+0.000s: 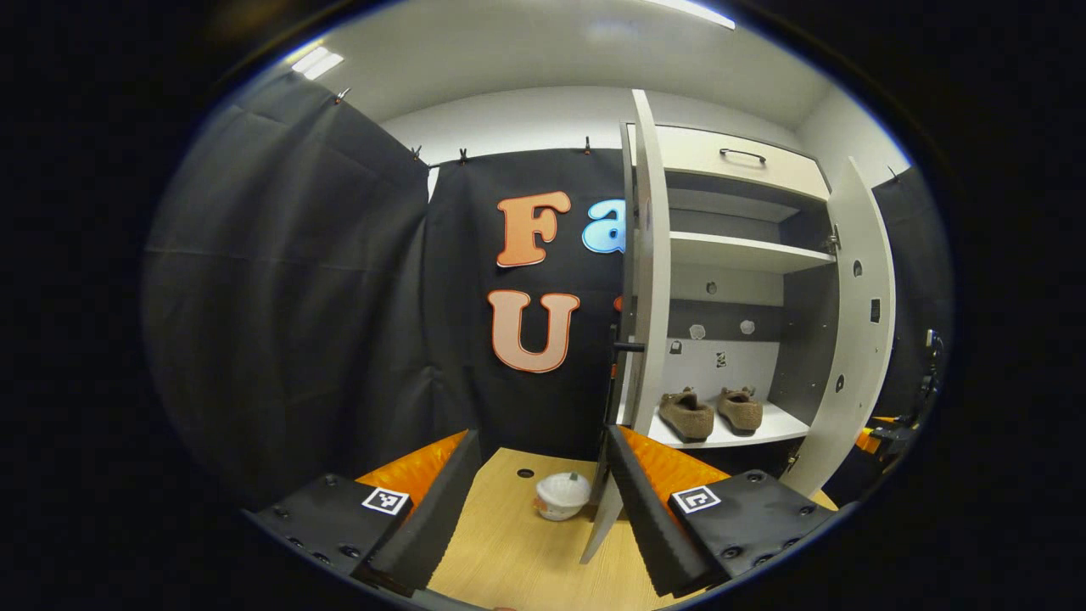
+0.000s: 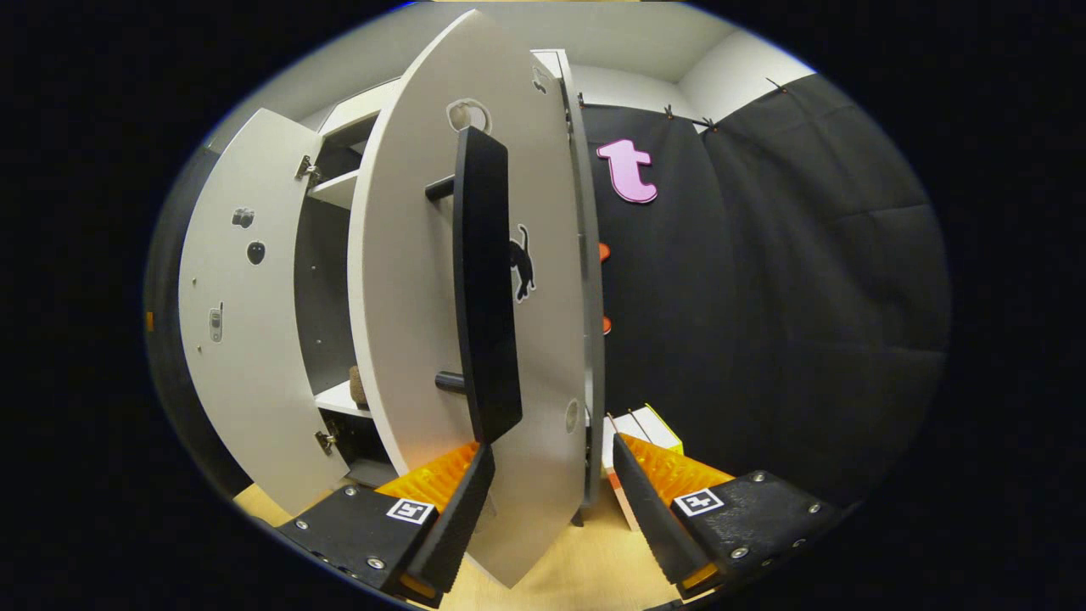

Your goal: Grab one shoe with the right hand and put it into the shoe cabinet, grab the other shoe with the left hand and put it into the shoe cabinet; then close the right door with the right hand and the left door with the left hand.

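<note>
both shoes sit inside the shoe cabinet; right gripper wide, straddling the right door edge; left gripper wide, empty; a skewed push could slip off the door.

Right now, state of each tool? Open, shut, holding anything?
Left tool: open, holding nothing, near the left door's edge.
Right tool: open, holding nothing; the right door with its black handle stands between its fingers, ungripped.
</note>
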